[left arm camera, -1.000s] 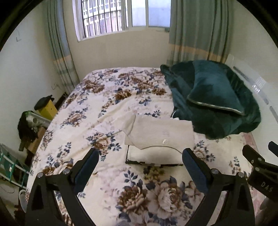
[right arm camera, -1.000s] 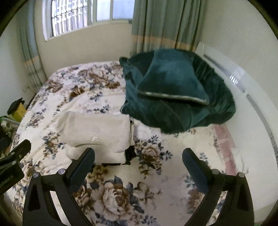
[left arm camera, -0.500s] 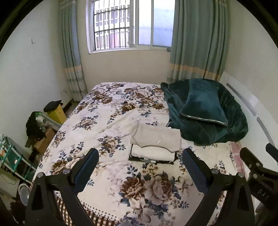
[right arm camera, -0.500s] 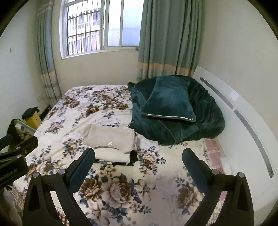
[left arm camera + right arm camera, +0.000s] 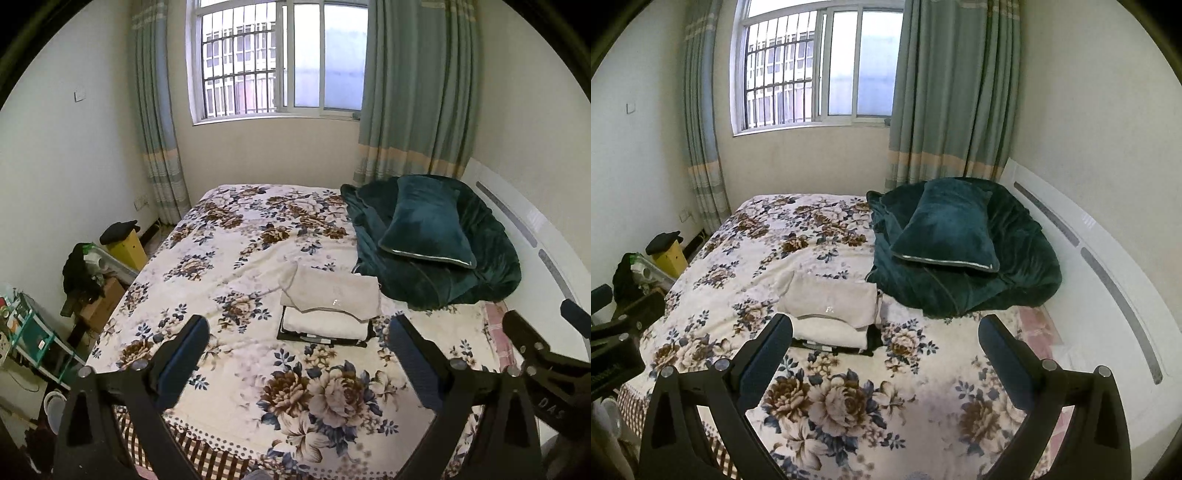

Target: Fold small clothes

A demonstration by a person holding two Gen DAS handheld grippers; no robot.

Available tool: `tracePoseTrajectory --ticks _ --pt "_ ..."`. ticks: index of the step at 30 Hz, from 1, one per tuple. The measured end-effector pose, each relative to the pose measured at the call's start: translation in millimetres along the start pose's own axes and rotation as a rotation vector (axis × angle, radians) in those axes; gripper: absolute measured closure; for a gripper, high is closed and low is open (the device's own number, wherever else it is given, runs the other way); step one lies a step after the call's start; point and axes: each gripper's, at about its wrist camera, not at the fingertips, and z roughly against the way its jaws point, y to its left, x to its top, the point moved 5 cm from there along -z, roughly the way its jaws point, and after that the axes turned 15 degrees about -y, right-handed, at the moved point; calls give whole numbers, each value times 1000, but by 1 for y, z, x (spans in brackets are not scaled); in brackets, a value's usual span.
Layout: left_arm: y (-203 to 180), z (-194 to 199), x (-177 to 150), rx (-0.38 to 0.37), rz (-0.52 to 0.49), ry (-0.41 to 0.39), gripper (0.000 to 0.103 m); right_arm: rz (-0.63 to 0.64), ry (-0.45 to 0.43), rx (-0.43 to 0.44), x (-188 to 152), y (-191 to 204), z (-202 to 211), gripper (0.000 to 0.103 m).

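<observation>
Here your left gripper (image 5: pixel 295 354) and right gripper (image 5: pixel 884 350) gape wide, empty, near the folded clothes stack (image 5: pixel 328 306) on the bed (image 5: pixel 236 258).

The floral bed (image 5: pixel 236 258) carries a folded clothes stack (image 5: pixel 328 310), apparently three garments, beside a green blanket (image 5: pixel 443 273).

One bed with cream floral bedspread (image 5: pixel 258 236). One stack of folded clothes (image 5: pixel 328 310) on it: three layers visible, beige on top, white beneath, black at the bottom. One dark green plush blanket (image 5: pixel 491 266). One dark green velvet pillow (image 5: pixel 424 225). Two grey-green curtains (image 5: pixel 417 92). One barred window (image 5: pixel 277 59). One yellow box (image 5: pixel 129 249).
</observation>
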Motion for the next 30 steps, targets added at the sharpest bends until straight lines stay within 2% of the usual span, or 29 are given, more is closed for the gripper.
tracePoseTrajectory --ticks 11,30 --pt "-1 8 -1 -2 6 -6 0 -16 33 12 -6 -8 -5 0" --pt "1 15 1 -6 -1 -7 0 -35 26 32 0 -8 1 0"
